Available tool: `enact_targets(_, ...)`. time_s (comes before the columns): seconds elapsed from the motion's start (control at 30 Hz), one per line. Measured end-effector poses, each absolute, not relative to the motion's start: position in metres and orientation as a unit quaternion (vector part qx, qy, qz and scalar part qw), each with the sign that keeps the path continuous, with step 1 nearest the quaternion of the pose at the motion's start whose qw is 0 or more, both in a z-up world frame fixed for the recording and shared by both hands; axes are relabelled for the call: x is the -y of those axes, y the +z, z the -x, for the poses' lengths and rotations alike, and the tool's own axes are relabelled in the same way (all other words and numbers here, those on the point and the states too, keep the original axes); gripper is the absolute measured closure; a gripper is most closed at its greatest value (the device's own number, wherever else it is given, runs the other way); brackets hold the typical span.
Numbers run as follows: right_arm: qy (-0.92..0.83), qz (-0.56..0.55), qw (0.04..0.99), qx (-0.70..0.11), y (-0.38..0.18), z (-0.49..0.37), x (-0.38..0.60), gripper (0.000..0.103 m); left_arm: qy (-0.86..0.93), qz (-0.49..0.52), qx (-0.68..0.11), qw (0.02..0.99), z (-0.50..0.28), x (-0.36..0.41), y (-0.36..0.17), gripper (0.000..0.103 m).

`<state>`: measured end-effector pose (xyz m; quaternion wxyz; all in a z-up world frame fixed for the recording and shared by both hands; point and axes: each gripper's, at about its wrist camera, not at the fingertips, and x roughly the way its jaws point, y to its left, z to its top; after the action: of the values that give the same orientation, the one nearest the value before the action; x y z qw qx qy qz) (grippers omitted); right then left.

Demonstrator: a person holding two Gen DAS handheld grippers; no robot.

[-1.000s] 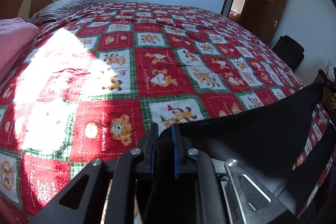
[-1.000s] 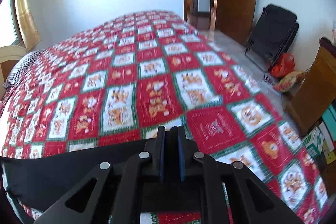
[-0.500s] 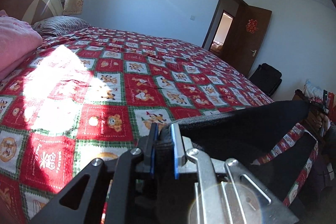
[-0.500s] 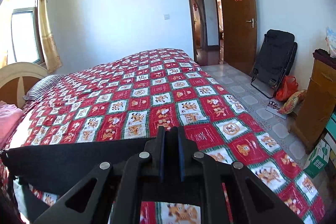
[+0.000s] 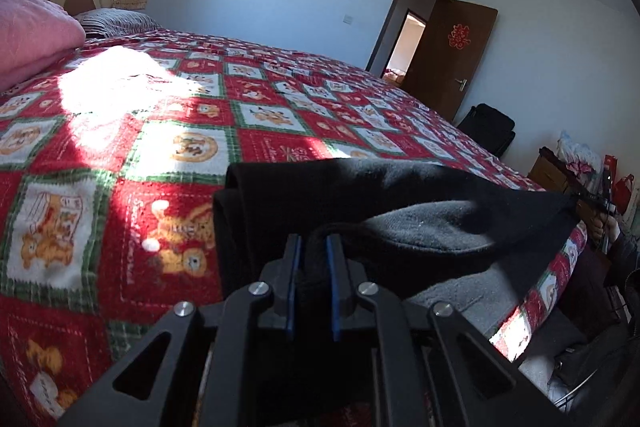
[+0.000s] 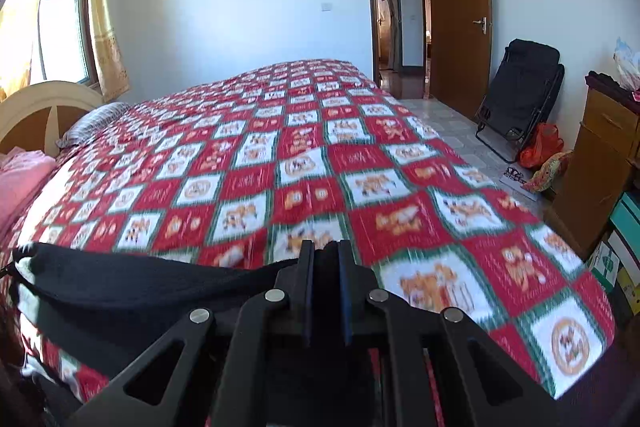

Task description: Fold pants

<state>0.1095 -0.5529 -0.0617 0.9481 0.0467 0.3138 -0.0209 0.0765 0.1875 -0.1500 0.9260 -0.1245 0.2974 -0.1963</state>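
Black pants (image 5: 360,203) with a grey fleece lining hang stretched between my two grippers over the near edge of the bed. My left gripper (image 5: 312,247) is shut on one end of the pants, and a folded part of the cloth rests on the bedspread just ahead of it. My right gripper (image 6: 325,255) is shut on the other end of the pants (image 6: 132,283), which run off to its left. The right gripper also shows far right in the left wrist view (image 5: 600,203).
The bed has a red, green and white checked bedspread (image 6: 304,163). A pink blanket (image 5: 28,35) and striped pillow (image 6: 96,119) lie by the headboard. A folding chair (image 6: 520,95), wooden cabinet (image 6: 600,163) and open door (image 6: 460,19) stand to the right.
Both grippers have moved forward and lower over the bed with the pants. The cloth has gone from taut and raised to partly laid and folded on the bedspread.
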Motion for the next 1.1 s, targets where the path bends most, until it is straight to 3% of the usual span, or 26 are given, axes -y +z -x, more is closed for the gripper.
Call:
enact_targets(0.9, -0.050, 0.010, 0.943, -0.330, -0.083, -0.074, 0.552, 0.092, -0.177, 0.050, -0.278, 0.943, -0.041, -0.184, -0.145, 0.090)
enact_targets(0.97, -0.040, 0.019, 0.935, -0.351, -0.085, -0.077, 0.552, 0.086, -0.170, 0.025, -0.283, 0.944, -0.040, -0.180, -0.145, 0.090)
enact_targets(1.03, -0.058, 0.020, 0.934, -0.351, -0.079, -0.075, 0.553, 0.052, -0.163, -0.012, -0.287, 0.944, -0.039, -0.174, -0.146, 0.089)
enact_targets(1.1, -0.072, 0.020, 0.939, -0.337, -0.068, -0.068, 0.551, 0.048, -0.160, -0.036, -0.288, 0.943, -0.038, -0.169, -0.146, 0.089)
